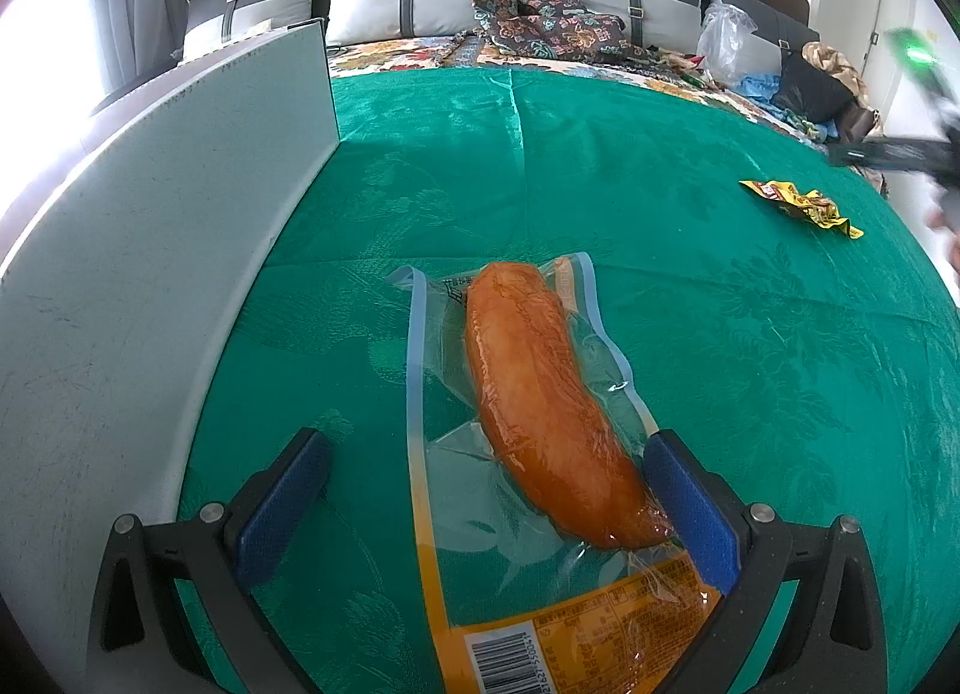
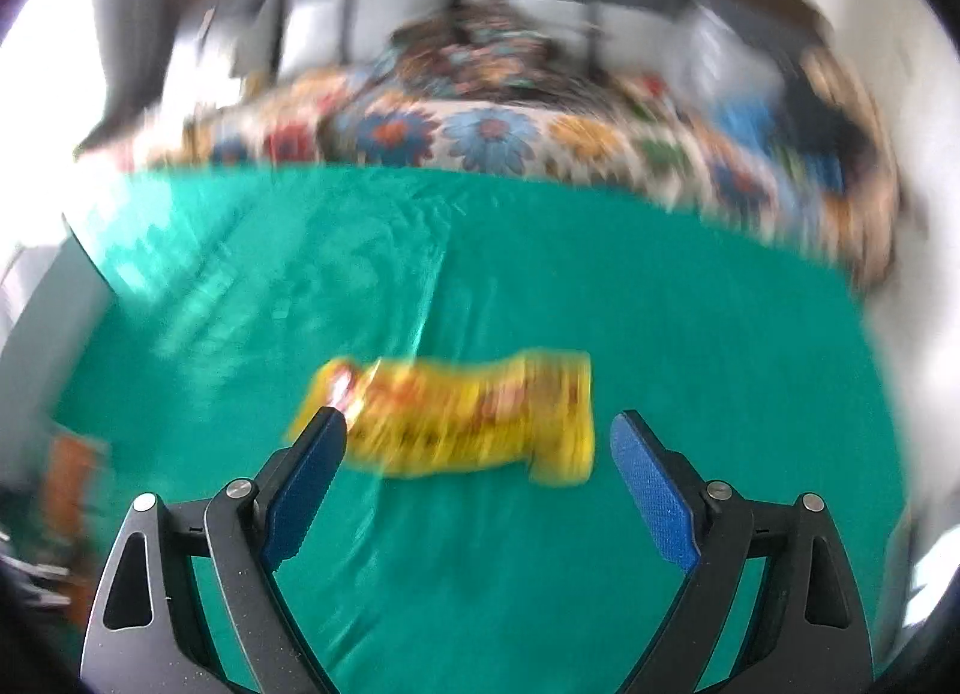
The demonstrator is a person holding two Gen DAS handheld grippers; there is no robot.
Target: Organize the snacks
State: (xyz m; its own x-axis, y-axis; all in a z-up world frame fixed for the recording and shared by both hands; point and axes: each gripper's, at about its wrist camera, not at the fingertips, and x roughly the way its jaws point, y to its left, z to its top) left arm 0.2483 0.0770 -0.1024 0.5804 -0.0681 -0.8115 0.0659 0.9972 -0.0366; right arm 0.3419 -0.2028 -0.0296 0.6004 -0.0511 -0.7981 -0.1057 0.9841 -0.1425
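The left gripper [image 1: 486,490] has its blue-padded jaws spread wide over a table covered with a green patterned cloth [image 1: 600,202]. Between the jaws lies a clear vacuum-sealed packet holding a long orange sausage-like piece of meat [image 1: 540,400], flat on the cloth. The packet's orange printed end with a barcode sits nearest the camera, under the jaws, and its clear sealed end reaches ahead beyond the tips. The meat's near end lies just beside the right-hand jaw; whether they touch cannot be told. The left-hand jaw stands well apart from the packet. Left of that jaw a pale grey flat board [image 1: 138,250] stands upright on the table.

The right gripper [image 2: 480,436] also has its jaws spread, with nothing held. This view is heavily blurred. A crumpled yellow snack wrapper [image 2: 456,418] lies on the cloth just ahead of the jaw tips, crosswise to them, its left end overlapping the left-hand jaw's tip in the view. In the left wrist view the same wrapper [image 1: 804,208] lies far off to the right.
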